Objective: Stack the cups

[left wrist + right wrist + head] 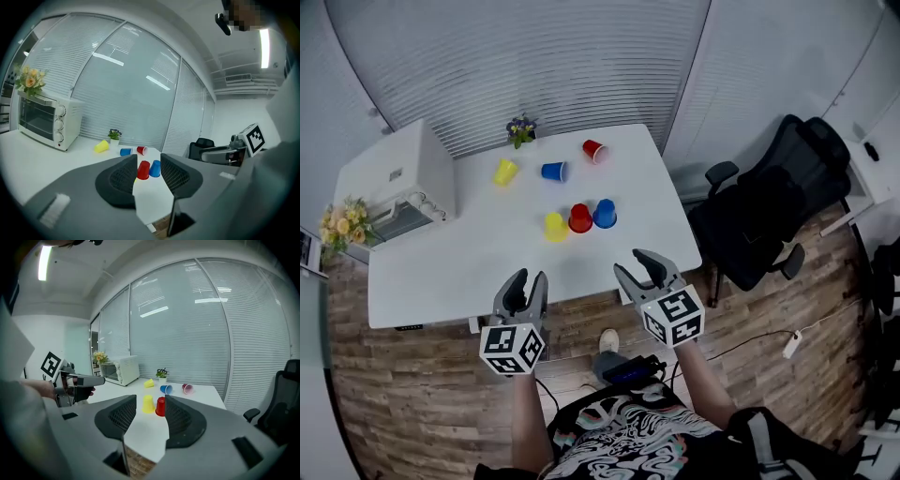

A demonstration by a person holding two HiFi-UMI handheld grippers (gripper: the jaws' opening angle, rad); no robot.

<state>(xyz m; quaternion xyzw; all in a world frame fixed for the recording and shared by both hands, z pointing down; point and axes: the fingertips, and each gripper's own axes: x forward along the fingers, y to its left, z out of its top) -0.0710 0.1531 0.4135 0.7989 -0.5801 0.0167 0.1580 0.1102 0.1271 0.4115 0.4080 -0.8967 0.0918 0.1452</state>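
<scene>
Wood-plank flooring (pixel 412 394) lies under a white table (pixel 469 262) set before walls of slatted blinds, with a black office chair (pixel 778 206) off the table's right end and a white toaster oven (pixel 398 178) on its left end. Three cups stand upside down in a row at the middle of the table: a yellow cup (pixel 555 226), a red cup (pixel 579 217) touching or just beside it, and a blue cup (pixel 604 214) against the red one. Three more lie on their sides towards the far edge: a tipped yellow cup (pixel 504 172), a tipped blue cup (pixel 553 171) and a tipped red cup (pixel 594 150), the last nearest the far right corner, with a small potted plant (pixel 521 130) at the far edge. Both forearms reach forward from the person's body, side by side and well apart. The left gripper (pixel 532 277) hovers at the table's near edge, pointing slightly downward at the standing row, jaws apart with nothing between them. The right gripper (pixel 636 265) is held likewise at the near edge, angled a little leftward towards the row, jaws spread and empty.
</scene>
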